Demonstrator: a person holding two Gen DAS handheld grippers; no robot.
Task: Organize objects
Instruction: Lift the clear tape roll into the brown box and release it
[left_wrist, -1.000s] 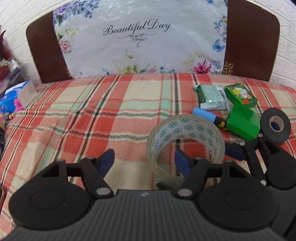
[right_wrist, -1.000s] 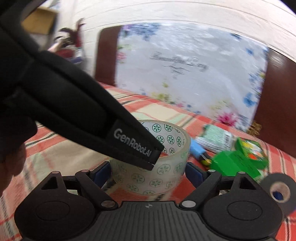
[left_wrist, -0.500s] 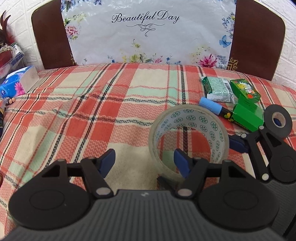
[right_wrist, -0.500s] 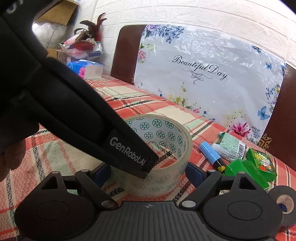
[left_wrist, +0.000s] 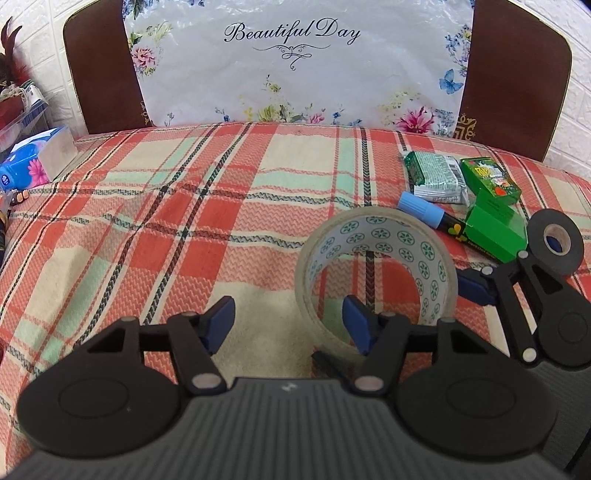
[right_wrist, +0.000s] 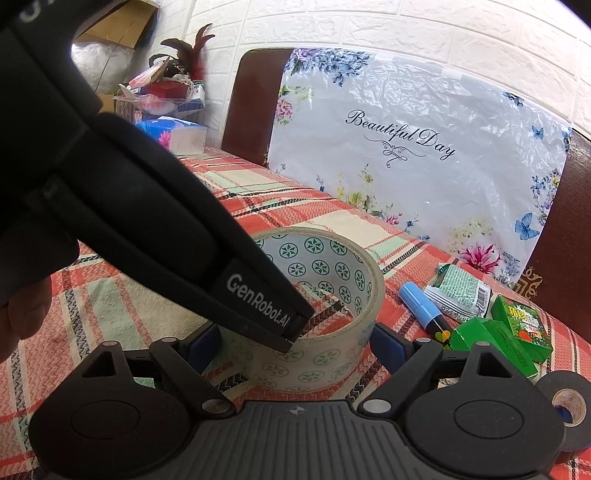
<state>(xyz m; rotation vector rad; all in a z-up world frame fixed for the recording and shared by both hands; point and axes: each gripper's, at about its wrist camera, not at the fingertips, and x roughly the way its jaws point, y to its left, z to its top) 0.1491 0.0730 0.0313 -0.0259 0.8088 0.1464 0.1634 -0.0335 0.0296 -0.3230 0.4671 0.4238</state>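
A clear tape roll (left_wrist: 376, 254) with green flower prints on its core sits on the plaid cloth (left_wrist: 184, 206). My right gripper (right_wrist: 297, 343) is shut on it, one blue pad on each outer side. In the left wrist view one of its fingers (left_wrist: 472, 290) touches the roll's right side. My left gripper (left_wrist: 289, 323) has its right finger inside the ring and its left finger outside. Its jaws are closing on the near wall, with a gap still at the left pad. In the right wrist view the left gripper's finger (right_wrist: 291, 328) dips into the roll (right_wrist: 332, 280).
Right of the roll lie a blue marker (left_wrist: 424, 212), two green boxes (left_wrist: 495, 229), a green-white packet (left_wrist: 436, 177) and a black tape roll (left_wrist: 557, 242). A floral bag (left_wrist: 295, 66) leans on the brown board behind. A blue tissue pack (left_wrist: 33, 162) sits far left.
My left jaws have narrowed a little around the roll's near wall. The right gripper keeps its grip on the roll, and its view has rolled slightly.
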